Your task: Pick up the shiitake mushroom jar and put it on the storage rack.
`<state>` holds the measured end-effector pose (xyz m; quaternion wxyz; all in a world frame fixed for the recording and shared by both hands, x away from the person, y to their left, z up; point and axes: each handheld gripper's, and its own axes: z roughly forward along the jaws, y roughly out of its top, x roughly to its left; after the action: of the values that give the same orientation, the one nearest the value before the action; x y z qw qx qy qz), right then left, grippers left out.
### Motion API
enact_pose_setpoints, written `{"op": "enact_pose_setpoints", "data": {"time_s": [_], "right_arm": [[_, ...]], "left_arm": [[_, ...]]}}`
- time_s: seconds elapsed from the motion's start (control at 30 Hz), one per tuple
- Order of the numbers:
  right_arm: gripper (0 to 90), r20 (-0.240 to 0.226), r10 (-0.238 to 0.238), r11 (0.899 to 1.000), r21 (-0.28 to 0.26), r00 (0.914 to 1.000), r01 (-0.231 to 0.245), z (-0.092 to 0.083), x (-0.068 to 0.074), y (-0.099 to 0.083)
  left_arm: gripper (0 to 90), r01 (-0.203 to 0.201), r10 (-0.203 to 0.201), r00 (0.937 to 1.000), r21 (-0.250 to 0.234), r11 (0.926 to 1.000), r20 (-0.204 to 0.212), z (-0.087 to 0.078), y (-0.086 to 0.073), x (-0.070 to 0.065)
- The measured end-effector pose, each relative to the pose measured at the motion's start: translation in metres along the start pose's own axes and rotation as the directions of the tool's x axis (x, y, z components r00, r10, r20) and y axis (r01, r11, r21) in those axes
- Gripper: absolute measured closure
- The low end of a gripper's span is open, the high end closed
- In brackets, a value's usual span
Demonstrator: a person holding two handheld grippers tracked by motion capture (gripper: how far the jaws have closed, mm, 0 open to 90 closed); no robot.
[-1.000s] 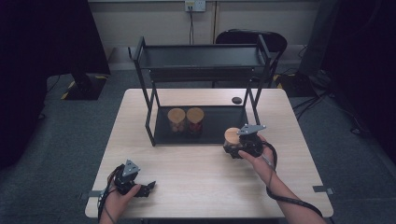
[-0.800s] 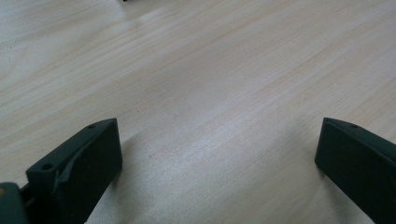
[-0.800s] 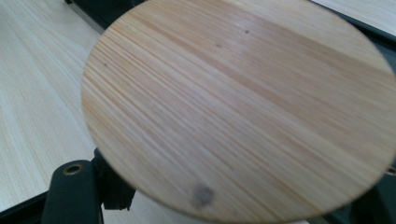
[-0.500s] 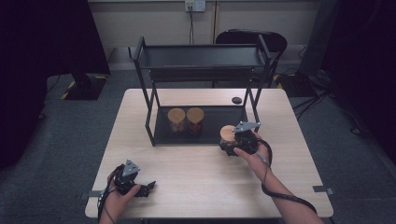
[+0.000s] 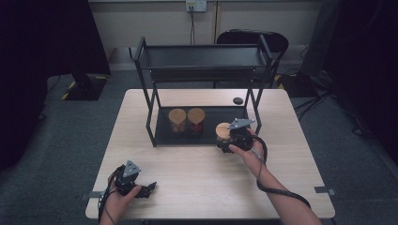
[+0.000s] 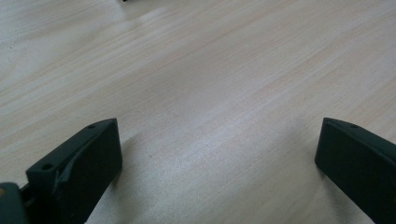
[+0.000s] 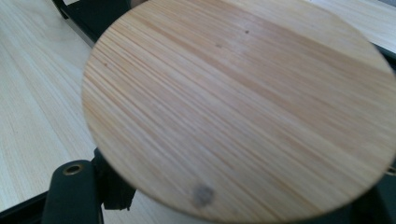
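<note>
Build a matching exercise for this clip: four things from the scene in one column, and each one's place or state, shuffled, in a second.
Things
1. left gripper
2. right gripper
3. two jars with wooden lids
4. small dark disc

Places or states
A. standing side by side on the lower tray of the black rack
B. shut on a wooden-lidded jar at the tray's front right corner
C. lying on the table behind the rack's right legs
D. jaws wide apart, nothing between them, low at the table's near left corner

Pairs: 1-D, 2-B, 3-A, 4-C
</note>
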<state>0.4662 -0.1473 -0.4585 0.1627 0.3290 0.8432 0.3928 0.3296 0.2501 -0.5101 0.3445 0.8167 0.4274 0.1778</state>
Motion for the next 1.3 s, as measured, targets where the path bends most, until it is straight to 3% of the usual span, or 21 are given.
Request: {"op": "enact_pose_setpoints", "data": {"time_s": [0.47,1.3], "right_arm": [[25.4,-0.006,-0.007,1.0,-0.001,1.0,0.007,0.012,0.0,0.011],[25.4,0.024,0.01,1.0,0.0,0.9997,-0.01,0.024,-0.011,0.018]], "left_arm": [[0.2,0.0,0.0,1.0,-0.001,1.0,0.0,0.0,0.0,0.0],[0.2,0.0,0.0,1.0,0.0,1.0,0.0,0.0,0.0,0.0]]}}
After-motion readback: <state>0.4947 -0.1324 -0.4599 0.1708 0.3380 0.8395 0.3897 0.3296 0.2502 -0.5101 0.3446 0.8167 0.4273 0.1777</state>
